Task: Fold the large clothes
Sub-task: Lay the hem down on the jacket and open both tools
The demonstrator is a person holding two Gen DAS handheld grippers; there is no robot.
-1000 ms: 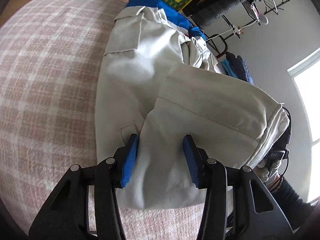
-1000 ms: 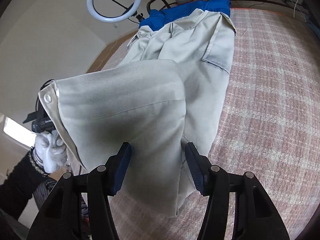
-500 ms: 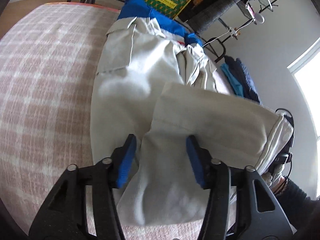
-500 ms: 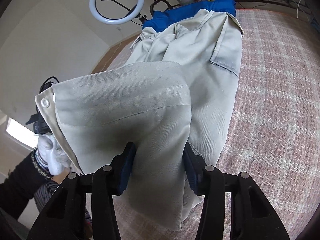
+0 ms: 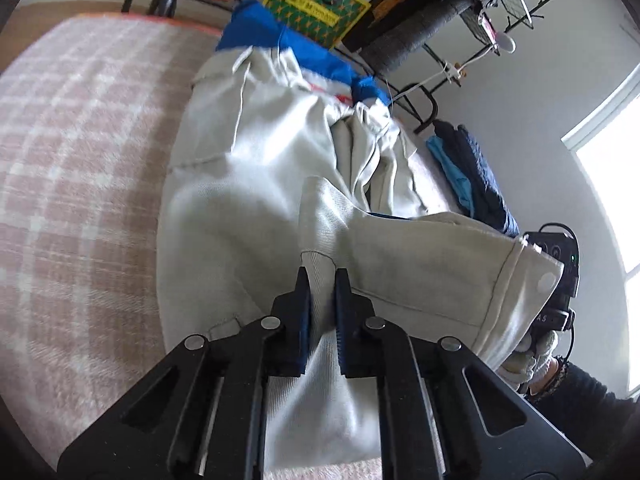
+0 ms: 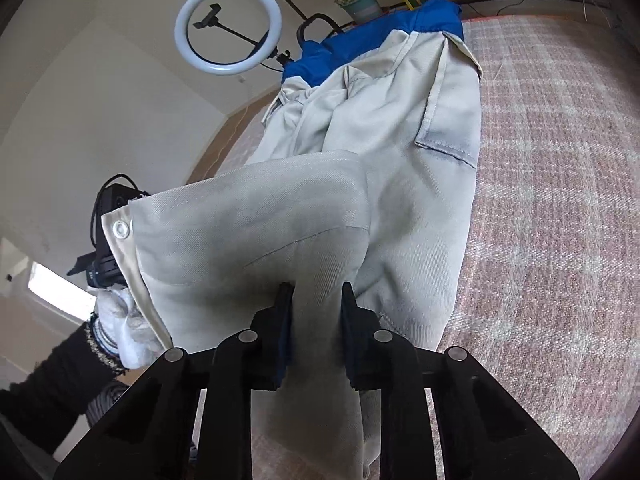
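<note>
A pair of beige trousers (image 5: 256, 184) lies lengthwise on a pink-checked bed (image 5: 72, 168), its far end running toward 12 o'clock over a blue garment (image 5: 260, 28), its near end raised off the cover. The left hand-held gripper (image 5: 322, 276) has just been closing and now pinches a ridge of the cloth between its blue pads, the jaws nearly together. The right hand-held gripper (image 6: 314, 292) has likewise just been closing; a thicker fold of the same trousers (image 6: 400, 184) sits clamped in its somewhat wider gap. The snap-fastened edge (image 6: 119, 227) of the lifted flap hangs at 9 o'clock in the right wrist view, just in front of the other gloved hand (image 6: 120, 328).

A second ago both sets of jaws stood wide apart with the fabric lying loosely between them; half a second ago they were still open. The cloth is now bunched into a narrow pleat at each grip, and the lifted end looks slightly higher in the left view.

By the look of it, both grips are secured and the fold can begin: the raised end appears ready to be carried toward 12 o'clock over the rest of the garment.

Beyond the bed, a ring light (image 6: 228, 28) stands at 11 o'clock and a yellow crate (image 5: 316, 4) at 12.
</note>
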